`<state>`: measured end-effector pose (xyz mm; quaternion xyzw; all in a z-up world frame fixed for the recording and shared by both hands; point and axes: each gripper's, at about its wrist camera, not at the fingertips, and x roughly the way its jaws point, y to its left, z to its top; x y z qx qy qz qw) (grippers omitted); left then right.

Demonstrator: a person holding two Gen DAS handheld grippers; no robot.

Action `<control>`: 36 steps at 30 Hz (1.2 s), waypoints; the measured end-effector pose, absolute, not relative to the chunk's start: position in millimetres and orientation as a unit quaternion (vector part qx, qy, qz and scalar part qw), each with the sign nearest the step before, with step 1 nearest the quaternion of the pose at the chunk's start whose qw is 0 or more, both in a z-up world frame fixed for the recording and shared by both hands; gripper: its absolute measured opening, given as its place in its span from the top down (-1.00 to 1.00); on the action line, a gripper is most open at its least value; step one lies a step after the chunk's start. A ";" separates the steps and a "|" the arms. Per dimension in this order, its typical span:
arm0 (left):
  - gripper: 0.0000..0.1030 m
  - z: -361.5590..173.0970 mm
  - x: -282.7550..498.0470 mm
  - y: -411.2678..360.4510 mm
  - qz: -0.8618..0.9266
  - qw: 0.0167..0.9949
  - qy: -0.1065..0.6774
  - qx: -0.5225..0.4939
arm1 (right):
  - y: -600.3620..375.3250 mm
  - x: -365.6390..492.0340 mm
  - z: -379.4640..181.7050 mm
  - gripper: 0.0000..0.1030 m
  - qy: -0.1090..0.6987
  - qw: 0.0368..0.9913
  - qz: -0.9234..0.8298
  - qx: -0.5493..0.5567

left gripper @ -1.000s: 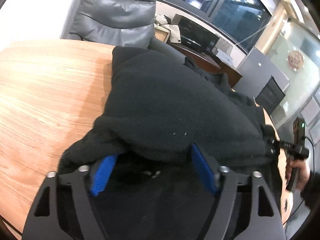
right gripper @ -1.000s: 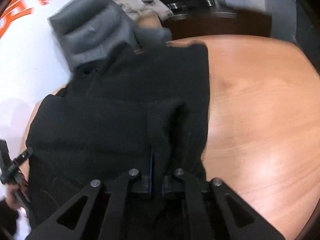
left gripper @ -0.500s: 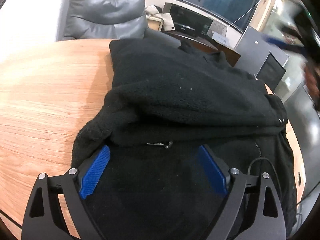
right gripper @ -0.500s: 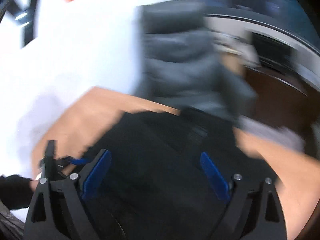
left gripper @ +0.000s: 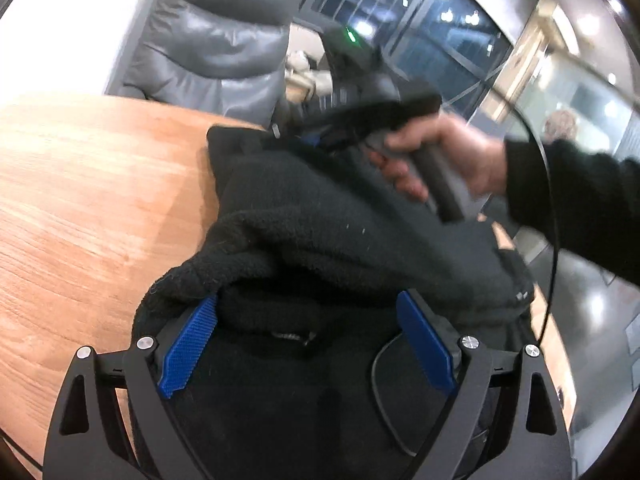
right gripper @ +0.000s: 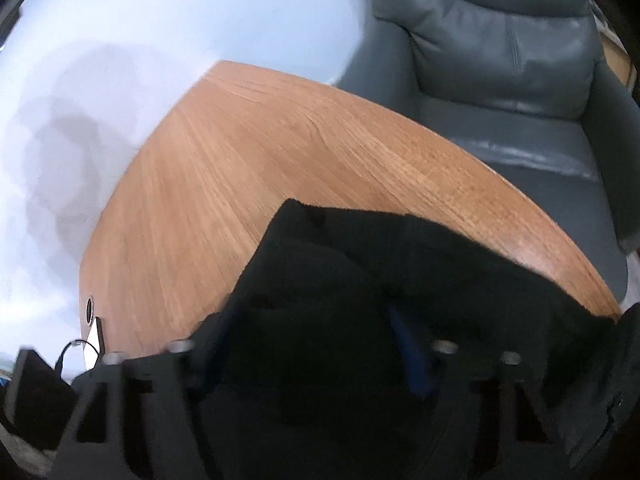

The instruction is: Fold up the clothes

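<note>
A black fleece garment [left gripper: 320, 232] lies bunched and partly folded on the wooden table [left gripper: 88, 184]. My left gripper [left gripper: 308, 336] is open, its blue pads on either side of the garment's near folded edge, holding nothing. My right gripper [right gripper: 316, 344] is open and presses low over the garment's far corner [right gripper: 360, 264]; its fingers are half sunk in the cloth. In the left wrist view the right gripper [left gripper: 316, 136] reaches over the garment's far edge, held by a bare hand [left gripper: 440, 156] with a black sleeve.
A grey leather armchair [left gripper: 212, 36] stands behind the table's far edge and also shows in the right wrist view [right gripper: 520, 60]. A white wall is to the left. A cable hole [right gripper: 89, 307] and a dark device [right gripper: 32, 388] sit at the table's left edge.
My right gripper let go of the garment's edge, opened, swung across and came down at the far corner. My left gripper stayed open and edged forward under the fold.
</note>
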<state>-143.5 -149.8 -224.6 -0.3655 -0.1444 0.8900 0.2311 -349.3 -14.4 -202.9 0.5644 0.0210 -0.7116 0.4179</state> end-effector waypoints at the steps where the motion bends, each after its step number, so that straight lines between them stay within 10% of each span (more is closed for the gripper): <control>1: -0.76 -221.2 -140.3 -153.0 0.893 0.234 -0.145 -0.355 | -14.5 -345.5 -195.9 0.60 0.024 0.426 -0.717 0.551; 12: -0.76 -193.7 -119.6 -156.3 0.919 0.248 -0.080 -0.297 | 10.7 -323.6 -178.4 0.58 -0.095 0.428 -0.789 0.430; 14: -0.76 -188.2 -126.4 -151.1 0.918 0.257 -0.069 -0.294 | 12.9 -330.8 -205.3 -0.15 -0.102 0.387 -0.780 0.482; 23: -0.85 -174.7 -163.8 -128.9 0.911 0.290 -0.025 -0.294 | 46.8 -247.9 -156.5 -0.55 -0.073 0.353 -0.872 0.332; 36: -0.71 -225.8 -204.3 -132.2 0.878 0.270 -0.031 -0.394 | 154.9 -179.0 -273.6 -0.48 0.073 0.213 -0.861 0.456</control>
